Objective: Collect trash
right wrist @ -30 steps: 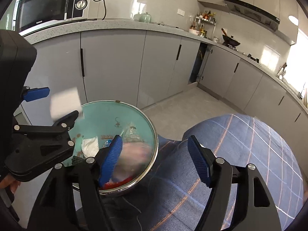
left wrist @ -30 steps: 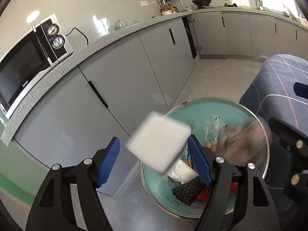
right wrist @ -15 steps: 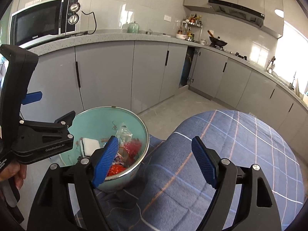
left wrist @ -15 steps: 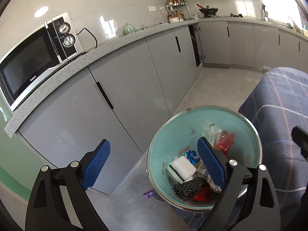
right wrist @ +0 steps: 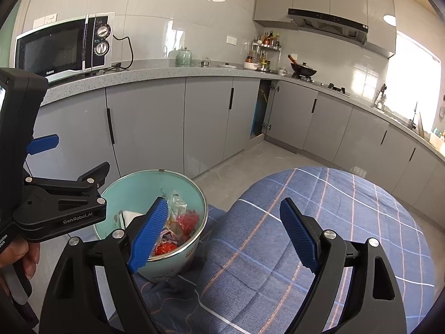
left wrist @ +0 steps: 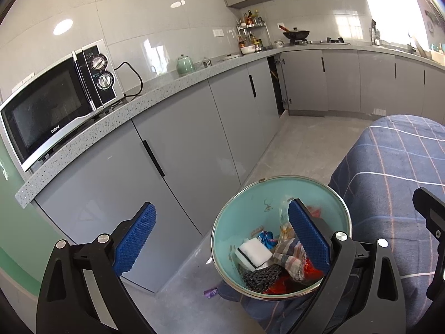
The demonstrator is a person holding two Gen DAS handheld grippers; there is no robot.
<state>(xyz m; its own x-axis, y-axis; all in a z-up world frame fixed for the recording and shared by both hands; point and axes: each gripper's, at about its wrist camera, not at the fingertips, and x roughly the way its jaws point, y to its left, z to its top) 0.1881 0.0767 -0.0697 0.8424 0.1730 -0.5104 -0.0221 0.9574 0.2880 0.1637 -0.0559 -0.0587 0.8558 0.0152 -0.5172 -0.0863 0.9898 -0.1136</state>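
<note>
I had both tools up above the trash bin, and neither held anything. The left gripper had its blue fingers spread wide apart, one out over the grey floor by the cabinets, the other in front of the bin's mouth. The right gripper had its fingers just as far apart, the left one across the bin's near side and the right one over the blue checked cloth.

The bin, pale green inside with a metal rim, stood at the edge of that cloth, close to the cabinets. In it I could see a white sponge lying against the left wall, a dark mesh piece just below it, a plaid rag to their right and red wrappers among clear plastic scraps. From the right wrist view the left tool's black body reached over the bin's left rim, with my hand under it.

A small purple scrap lay on the floor just left of the bin's base. The microwave sat on the tabletop beyond.
</note>
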